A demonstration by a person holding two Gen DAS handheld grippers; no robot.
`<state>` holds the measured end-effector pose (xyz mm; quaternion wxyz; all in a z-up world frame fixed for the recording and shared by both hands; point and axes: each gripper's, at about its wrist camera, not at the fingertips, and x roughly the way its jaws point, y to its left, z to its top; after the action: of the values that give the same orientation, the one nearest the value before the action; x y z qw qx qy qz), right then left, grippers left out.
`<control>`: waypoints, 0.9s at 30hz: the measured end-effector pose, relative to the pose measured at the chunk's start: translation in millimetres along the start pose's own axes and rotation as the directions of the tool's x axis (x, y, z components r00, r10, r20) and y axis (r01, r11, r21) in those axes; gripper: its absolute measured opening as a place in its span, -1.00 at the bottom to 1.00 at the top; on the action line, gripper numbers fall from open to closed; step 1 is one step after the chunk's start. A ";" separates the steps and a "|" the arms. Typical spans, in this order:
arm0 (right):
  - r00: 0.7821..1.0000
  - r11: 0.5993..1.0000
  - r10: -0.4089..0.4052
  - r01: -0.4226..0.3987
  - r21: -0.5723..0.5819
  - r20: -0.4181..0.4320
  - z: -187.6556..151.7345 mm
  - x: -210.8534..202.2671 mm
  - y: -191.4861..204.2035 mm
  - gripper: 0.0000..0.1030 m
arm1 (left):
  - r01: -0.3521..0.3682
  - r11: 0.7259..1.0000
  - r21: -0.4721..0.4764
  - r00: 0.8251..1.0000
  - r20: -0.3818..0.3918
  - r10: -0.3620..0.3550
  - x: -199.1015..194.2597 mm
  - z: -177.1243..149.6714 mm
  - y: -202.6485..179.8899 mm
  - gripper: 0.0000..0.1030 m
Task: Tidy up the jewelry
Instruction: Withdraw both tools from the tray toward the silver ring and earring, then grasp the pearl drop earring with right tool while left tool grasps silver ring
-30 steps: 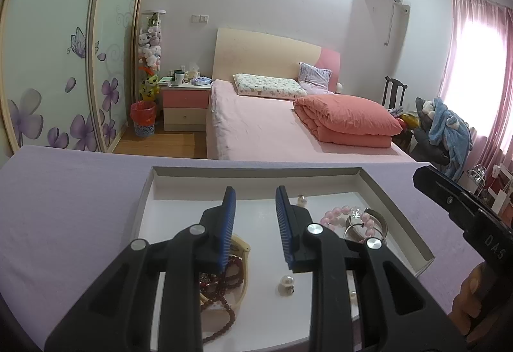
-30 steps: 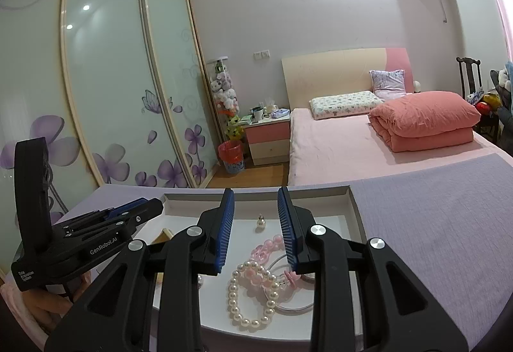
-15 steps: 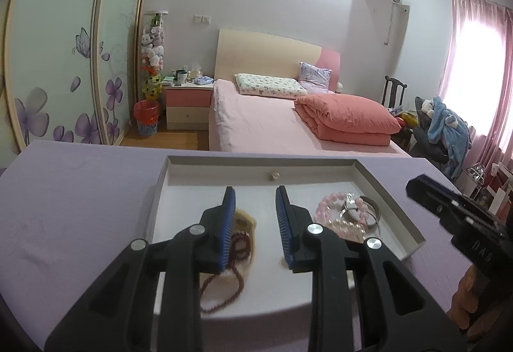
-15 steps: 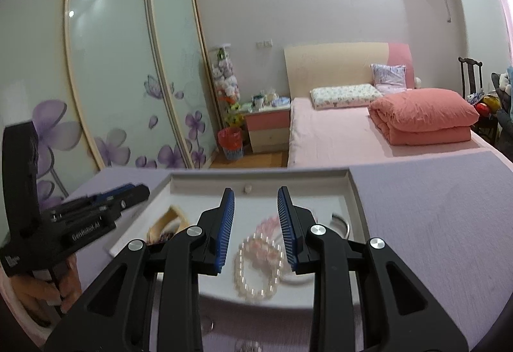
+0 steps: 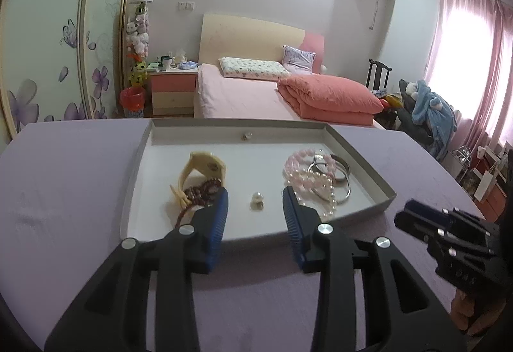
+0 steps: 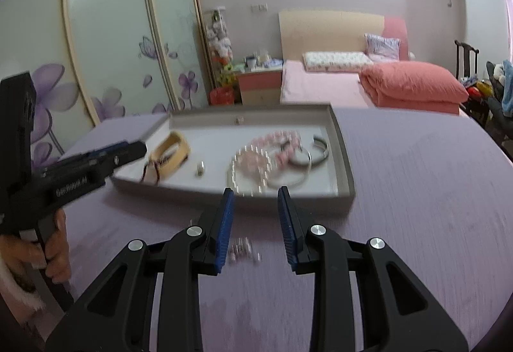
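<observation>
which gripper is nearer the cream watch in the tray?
Left. The left gripper, jaws opening and empty, sits just beside the cream watch; the right gripper hangs outside the tray, near its front edge.

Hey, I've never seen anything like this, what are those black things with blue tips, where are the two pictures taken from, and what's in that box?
Those are two hand-held grabbing tools, not a robot; a person squeezes one in each hand. Each carries a camera looking along its own fingers. One picture looks along the left claw, whose jaws are opening with nothing between them. The other looks along the right claw, also holding nothing.

On the purple tablecloth sits a shallow white cardboard tray. Inside lie a cream plastic watch, a dark red bead string, a small pearl earring, a pink bead bracelet, a white pearl strand and silver metal bangles. A small, blurred silvery piece lies on the cloth outside the tray.
</observation>
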<state>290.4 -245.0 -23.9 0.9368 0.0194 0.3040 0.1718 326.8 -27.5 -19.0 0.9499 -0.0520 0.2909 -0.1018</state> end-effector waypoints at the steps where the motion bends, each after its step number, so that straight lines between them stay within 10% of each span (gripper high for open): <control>1: 1.000 1.000 0.001 -0.001 0.000 -0.015 -2.9 -0.7 -0.4 -0.42 | -0.003 1.000 -0.004 1.000 -0.001 0.003 -1.0 -1.4 0.8 -0.30; 14: 0.966 0.992 -0.068 0.039 -0.117 -0.248 -20.0 44.9 30.8 -0.44 | -0.040 0.998 -0.045 0.999 0.014 0.040 -4.8 5.6 7.8 -0.29; 16: 0.964 0.990 -0.067 0.032 -0.136 -0.258 -22.6 46.1 33.6 -0.88 | -0.039 0.998 -0.045 0.999 0.010 0.039 -5.6 4.4 7.5 -0.29; 27: 0.957 0.989 -0.148 0.149 -0.015 -0.251 -46.4 2.2 -9.1 -0.90 | 0.009 1.000 -0.005 0.999 -0.052 -0.009 -1.7 -8.6 -12.9 -0.10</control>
<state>268.1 -256.0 -64.2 0.9009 -0.0234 0.4213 0.1016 318.5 -40.1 -23.1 0.9414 -0.0529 0.3155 -0.1068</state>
